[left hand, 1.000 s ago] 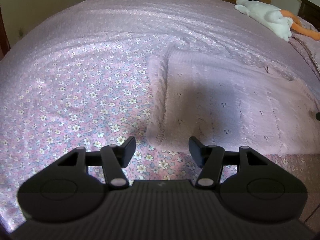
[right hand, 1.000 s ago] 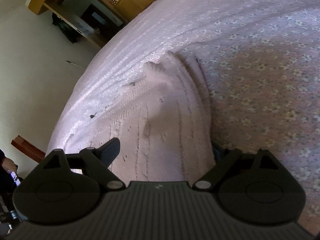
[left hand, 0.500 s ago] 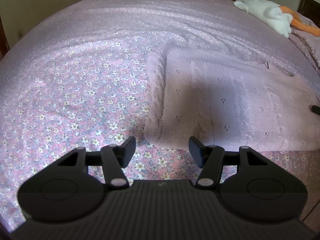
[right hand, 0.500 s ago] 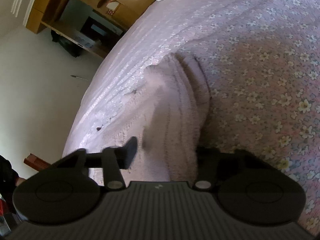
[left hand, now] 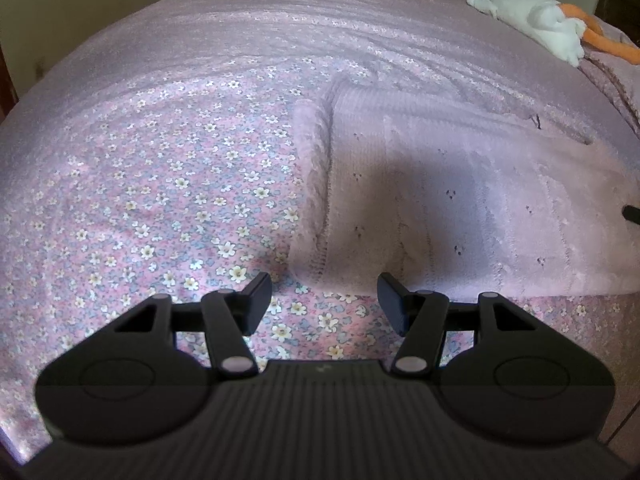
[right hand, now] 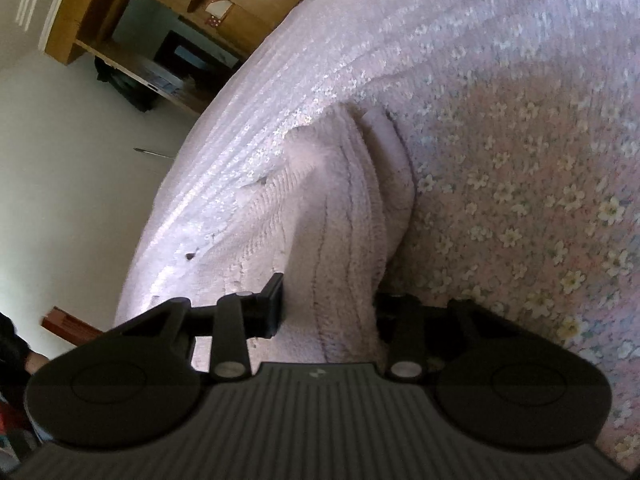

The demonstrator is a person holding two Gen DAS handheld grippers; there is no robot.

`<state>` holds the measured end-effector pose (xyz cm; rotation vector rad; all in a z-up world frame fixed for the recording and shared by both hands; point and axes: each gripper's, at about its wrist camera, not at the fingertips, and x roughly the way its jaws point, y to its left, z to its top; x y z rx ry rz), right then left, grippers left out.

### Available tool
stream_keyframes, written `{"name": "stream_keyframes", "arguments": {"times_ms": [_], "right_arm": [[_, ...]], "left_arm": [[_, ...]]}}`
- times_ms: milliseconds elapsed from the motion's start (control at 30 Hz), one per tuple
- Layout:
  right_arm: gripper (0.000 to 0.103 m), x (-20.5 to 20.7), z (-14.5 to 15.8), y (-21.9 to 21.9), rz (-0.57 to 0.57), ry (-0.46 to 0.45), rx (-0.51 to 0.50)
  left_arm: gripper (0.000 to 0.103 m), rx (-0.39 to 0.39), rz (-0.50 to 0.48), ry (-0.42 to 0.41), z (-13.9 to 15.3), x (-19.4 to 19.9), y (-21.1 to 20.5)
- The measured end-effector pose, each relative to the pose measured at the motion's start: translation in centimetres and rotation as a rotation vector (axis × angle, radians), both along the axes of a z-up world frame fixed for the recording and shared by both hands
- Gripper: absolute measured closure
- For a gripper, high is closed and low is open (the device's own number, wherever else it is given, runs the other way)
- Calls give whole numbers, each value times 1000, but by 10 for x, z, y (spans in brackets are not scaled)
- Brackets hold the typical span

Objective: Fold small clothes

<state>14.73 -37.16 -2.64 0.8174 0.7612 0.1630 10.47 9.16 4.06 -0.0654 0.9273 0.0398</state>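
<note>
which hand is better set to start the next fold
Right. Its tongs already straddle the knit's edge, closing on it. The left tongs hang open over bare sheet, short of the knit.

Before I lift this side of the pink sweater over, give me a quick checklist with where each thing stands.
1. Right gripper has the pink sweater edge between its fingers: ok.
2. Grip firm enough to lift: cannot tell.
3. Left gripper open and holding nothing: ok.
4. Left gripper over the sweater's near corner: not ok, it is short of it, above the floral bedspread.
5. Plush toy far from the fold: ok.
</note>
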Motion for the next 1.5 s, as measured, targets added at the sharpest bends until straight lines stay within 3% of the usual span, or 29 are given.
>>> {"name": "stream_keyframes", "arguments": {"times_ms": [400,567,967,1267,1500], "right_arm": [[75,-1,58,37,30,-93,-203],[83,-4,81,49,39,-121,-172],[84,6,122,118,140,-190,-218],[85,30,129,189,251,-208,-216],[84,47,100,248,343,-179,-273]], "left_arm": [[43,4,8,-17,10,-3,12],[43,9,12,-21,13,-2,18],[43,-5,27,-45,22,-2,35],[43,-27,60,-59,21,1,51],[43,-51,51,-72,17,3,54]]}}
